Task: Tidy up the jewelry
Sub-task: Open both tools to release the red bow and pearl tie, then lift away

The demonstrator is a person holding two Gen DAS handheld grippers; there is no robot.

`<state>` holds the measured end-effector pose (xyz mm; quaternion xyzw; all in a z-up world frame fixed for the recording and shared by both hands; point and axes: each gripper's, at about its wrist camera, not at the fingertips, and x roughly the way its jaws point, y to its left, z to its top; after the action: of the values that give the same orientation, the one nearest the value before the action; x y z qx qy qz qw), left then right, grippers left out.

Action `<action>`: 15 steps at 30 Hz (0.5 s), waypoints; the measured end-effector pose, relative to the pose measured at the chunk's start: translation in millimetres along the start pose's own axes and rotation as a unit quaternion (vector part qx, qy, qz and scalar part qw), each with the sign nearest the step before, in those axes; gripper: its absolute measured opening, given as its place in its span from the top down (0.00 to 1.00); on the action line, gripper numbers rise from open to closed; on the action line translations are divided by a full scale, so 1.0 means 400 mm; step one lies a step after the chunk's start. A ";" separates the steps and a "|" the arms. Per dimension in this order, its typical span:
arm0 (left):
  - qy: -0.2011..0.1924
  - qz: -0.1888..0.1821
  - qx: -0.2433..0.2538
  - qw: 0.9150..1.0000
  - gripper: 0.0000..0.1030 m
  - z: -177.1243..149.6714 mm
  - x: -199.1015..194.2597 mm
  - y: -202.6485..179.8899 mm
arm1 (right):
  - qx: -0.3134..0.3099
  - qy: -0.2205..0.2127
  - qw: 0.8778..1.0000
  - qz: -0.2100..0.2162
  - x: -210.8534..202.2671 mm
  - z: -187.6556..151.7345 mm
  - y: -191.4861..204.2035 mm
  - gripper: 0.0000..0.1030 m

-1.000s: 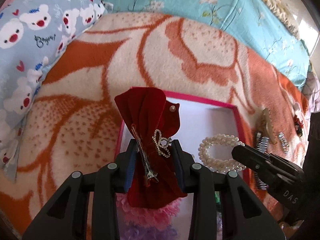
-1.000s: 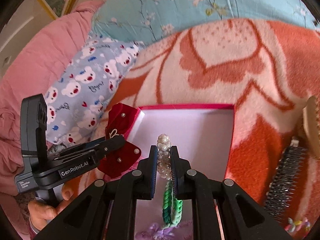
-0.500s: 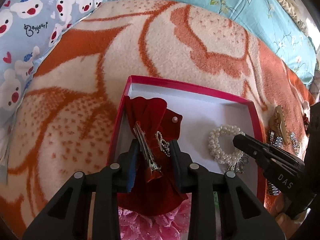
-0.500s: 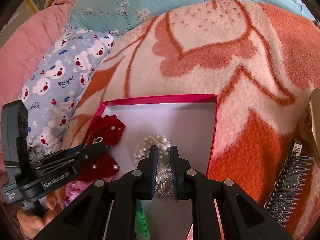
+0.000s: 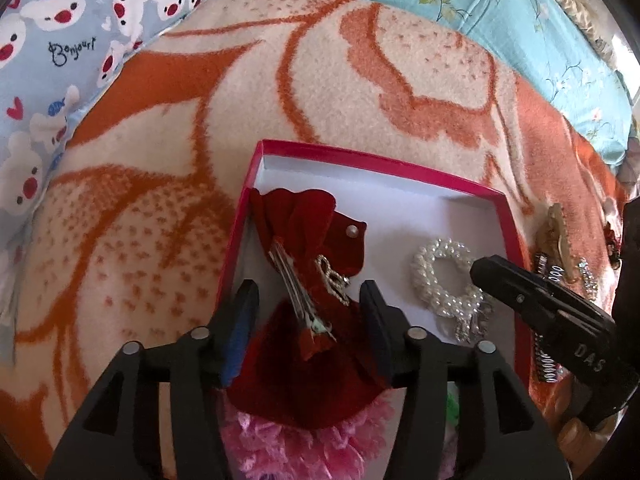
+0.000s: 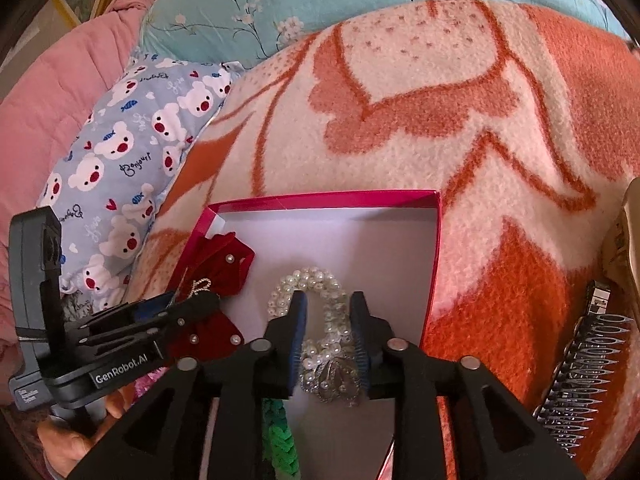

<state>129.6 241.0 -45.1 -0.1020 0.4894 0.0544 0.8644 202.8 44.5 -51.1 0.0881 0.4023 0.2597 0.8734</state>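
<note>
A pink-rimmed box (image 5: 360,160) with a white floor sits on the orange and cream blanket. A red velvet bow (image 5: 304,220) with a metal clip lies at the box's left side, between the jaws of my left gripper (image 5: 308,296). Those jaws are opening and the pads stand clear of the bow. A pearl bracelet (image 6: 308,276) with a rhinestone charm lies on the floor of the box (image 6: 320,200), between the jaws of my right gripper (image 6: 328,304). These jaws are opening too and no longer pinch the pearls. The bow (image 6: 224,256) and bracelet (image 5: 440,272) lie side by side.
A pink scrunchie (image 5: 304,448) and a green braided band (image 6: 280,432) lie at the box's near end. A metal comb (image 6: 588,368) and a gold claw clip (image 5: 556,232) rest on the blanket right of the box. A bear-print pillow (image 5: 60,40) is at the left.
Both grippers came down into the box with their pieces. The bow and the pearl bracelet now lie on the box floor, and both pairs of jaws have spread apart from them.
</note>
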 end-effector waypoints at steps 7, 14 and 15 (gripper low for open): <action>-0.022 0.010 0.000 1.000 0.43 -0.029 -0.066 -0.007 | 0.013 -0.034 0.999 0.008 -0.112 -0.013 -0.018 0.55; -0.034 -0.012 -0.006 0.999 0.43 -0.059 -0.126 -0.037 | 0.055 -0.073 0.996 -0.024 -0.270 -0.068 -0.150 0.51; -0.035 -0.017 -0.006 0.999 0.43 -0.064 -0.132 -0.047 | 0.064 -0.076 0.995 -0.032 -0.291 -0.077 -0.174 0.50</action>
<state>84.5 217.2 -10.2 -0.1132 0.4565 0.0457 0.8813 143.5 -77.3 -20.4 0.1508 0.3528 0.1982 0.9020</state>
